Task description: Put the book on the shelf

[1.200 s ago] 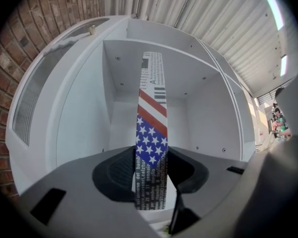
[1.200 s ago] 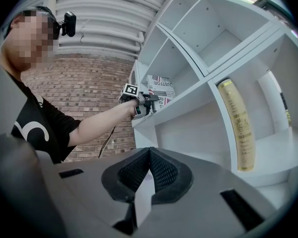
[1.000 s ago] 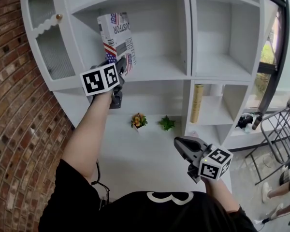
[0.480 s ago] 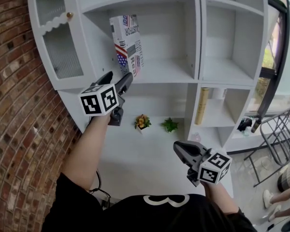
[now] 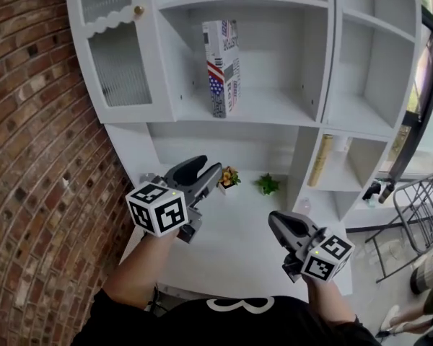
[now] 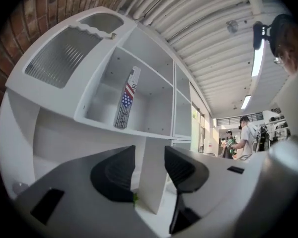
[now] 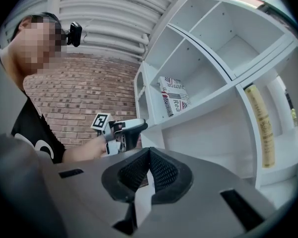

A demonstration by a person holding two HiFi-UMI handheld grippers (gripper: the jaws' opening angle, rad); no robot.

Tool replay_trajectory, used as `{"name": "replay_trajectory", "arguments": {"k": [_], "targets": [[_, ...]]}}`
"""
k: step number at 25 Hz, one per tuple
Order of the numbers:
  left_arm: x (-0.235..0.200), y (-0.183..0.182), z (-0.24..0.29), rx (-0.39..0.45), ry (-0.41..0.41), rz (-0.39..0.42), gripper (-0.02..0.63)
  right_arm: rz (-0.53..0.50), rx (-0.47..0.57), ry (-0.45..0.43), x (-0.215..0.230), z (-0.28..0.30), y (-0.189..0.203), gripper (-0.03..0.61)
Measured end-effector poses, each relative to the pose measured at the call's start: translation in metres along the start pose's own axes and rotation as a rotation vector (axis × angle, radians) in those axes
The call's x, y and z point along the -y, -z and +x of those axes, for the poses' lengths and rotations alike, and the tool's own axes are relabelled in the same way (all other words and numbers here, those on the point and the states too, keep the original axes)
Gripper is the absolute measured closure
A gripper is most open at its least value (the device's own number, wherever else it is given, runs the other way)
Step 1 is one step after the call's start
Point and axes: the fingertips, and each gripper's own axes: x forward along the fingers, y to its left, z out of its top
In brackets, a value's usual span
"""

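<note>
Toward the shelf's (image 5: 274, 110) left edge the book (image 5: 221, 67) stands placed; closing, empty left claw (image 5: 204, 171) and shut right claw (image 5: 277, 221) need only retreat.

A white shelf unit (image 5: 274, 114) stands beside a brick wall (image 5: 29, 121). In its middle upper compartment the book (image 5: 222, 67) stands on end on the shelf board, left of centre. Below, a white tabletop (image 5: 231, 236) carries a small flowering pot (image 5: 229, 177) and, near it on the right, a green plant (image 5: 267, 185). In the lower right compartment a yellow roll (image 5: 320, 161) stands on end just beside the left divider.
</note>
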Motion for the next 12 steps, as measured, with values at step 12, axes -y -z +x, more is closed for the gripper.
{"name": "replay_trajectory", "arguments": {"k": [12], "targets": [[0.077, 0.097, -0.062, -0.044, 0.185, -0.147, 0.611, 0.022, -0.031, 0.067, -0.019, -0.007, 0.036, 0.568]]}}
